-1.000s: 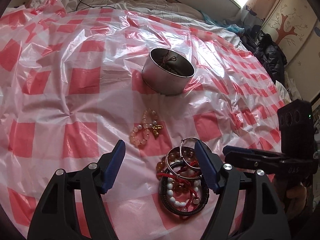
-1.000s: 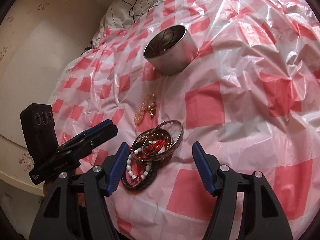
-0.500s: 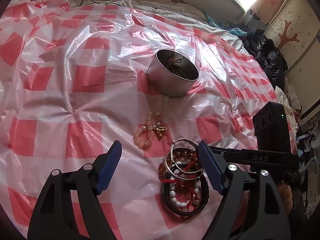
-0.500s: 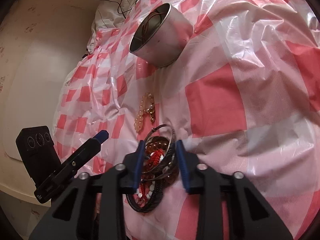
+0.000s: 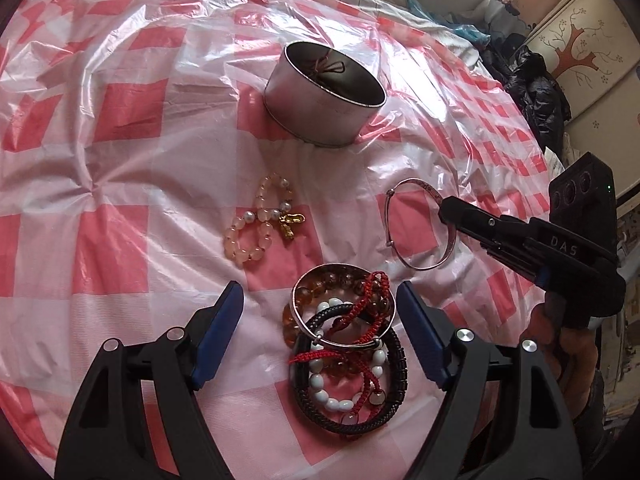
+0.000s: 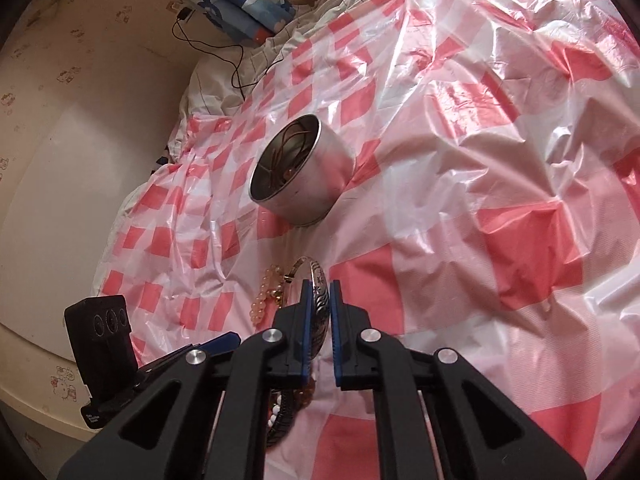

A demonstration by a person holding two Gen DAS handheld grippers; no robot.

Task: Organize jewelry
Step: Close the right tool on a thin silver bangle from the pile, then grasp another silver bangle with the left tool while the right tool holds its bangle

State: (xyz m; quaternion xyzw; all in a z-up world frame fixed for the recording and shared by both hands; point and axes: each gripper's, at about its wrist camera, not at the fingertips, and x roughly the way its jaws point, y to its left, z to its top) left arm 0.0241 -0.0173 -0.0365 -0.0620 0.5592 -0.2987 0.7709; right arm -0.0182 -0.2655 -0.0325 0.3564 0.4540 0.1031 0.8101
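My right gripper [image 6: 321,292] has an engraved silver bangle [image 6: 318,280] between its pads, and its jaws are closing on it. In the left wrist view, the bangle [image 5: 420,267] hangs from that gripper [image 5: 444,208], lifted clear of the pile. My left gripper [image 5: 320,292] stands open over a pile of bracelets [image 5: 348,360]: a silver bangle, amber beads, red cord, white beads and a black band. A pink bead bracelet [image 5: 256,236] with a gold charm lies apart. Beyond it stands a round metal tin [image 5: 316,120] [image 6: 316,184] with brown cords inside.
Everything lies on a crinkled red-and-white checked plastic sheet [image 5: 120,112] spread over a bed. A wall [image 6: 60,160], a black cable [image 6: 236,68] and folded bedding border one side. Dark clothes [image 5: 536,92] and a cupboard stand on the other.
My right gripper has shut on the silver bangle and drawn it out of the pile toward the tin. The left gripper has sunk closer over the remaining bracelets.
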